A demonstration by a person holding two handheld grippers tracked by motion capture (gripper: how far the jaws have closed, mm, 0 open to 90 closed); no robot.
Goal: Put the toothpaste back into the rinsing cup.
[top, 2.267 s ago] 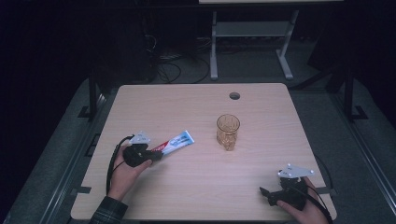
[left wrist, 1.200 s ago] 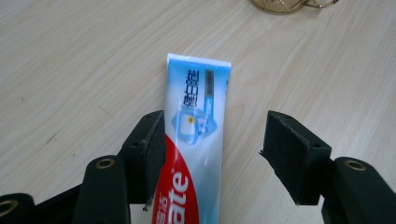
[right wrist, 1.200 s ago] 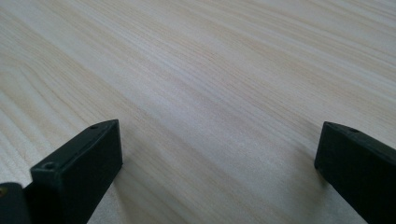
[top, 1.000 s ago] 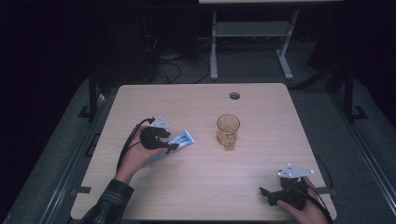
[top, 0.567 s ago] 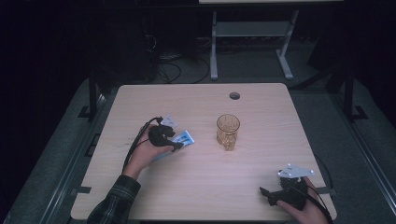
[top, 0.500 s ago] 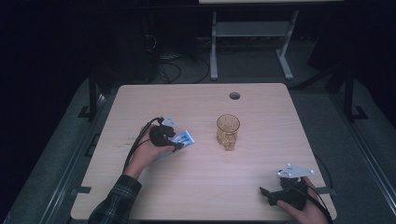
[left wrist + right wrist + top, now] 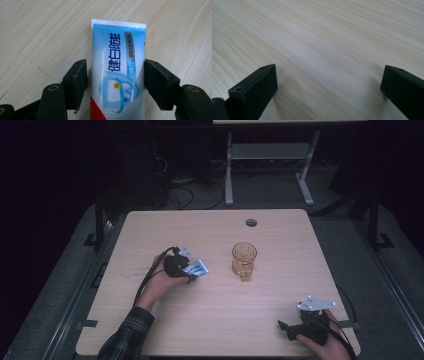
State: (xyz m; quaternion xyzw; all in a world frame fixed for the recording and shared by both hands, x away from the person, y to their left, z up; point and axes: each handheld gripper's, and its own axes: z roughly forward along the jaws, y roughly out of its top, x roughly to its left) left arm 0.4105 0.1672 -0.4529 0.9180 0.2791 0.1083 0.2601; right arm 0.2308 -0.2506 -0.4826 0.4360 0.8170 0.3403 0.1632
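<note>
A blue, white and red toothpaste tube (image 7: 198,267) is held left of the table's middle, and my left gripper (image 7: 190,273) is shut on it. In the left gripper view the tube (image 7: 117,62) runs up between the two black jaws, its flat crimped end pointing away over the wood, with my left gripper (image 7: 116,82) pressing its sides. An amber ribbed glass (image 7: 244,260) stands upright a short way to the right of the tube. My right gripper (image 7: 283,327) rests near the front right corner, open, and in its own view my right gripper (image 7: 329,85) has only bare wood between the jaws.
The wooden table (image 7: 280,235) has a round cable hole (image 7: 251,222) near its far edge. Dark floor, cables and a metal stand leg (image 7: 229,175) lie beyond the table. A cable trails from the left gripper along the plaid sleeve (image 7: 125,337).
My left gripper has carried the toothpaste tube to the right and farther from the front edge, closer to the glass. The right gripper has stayed still.
</note>
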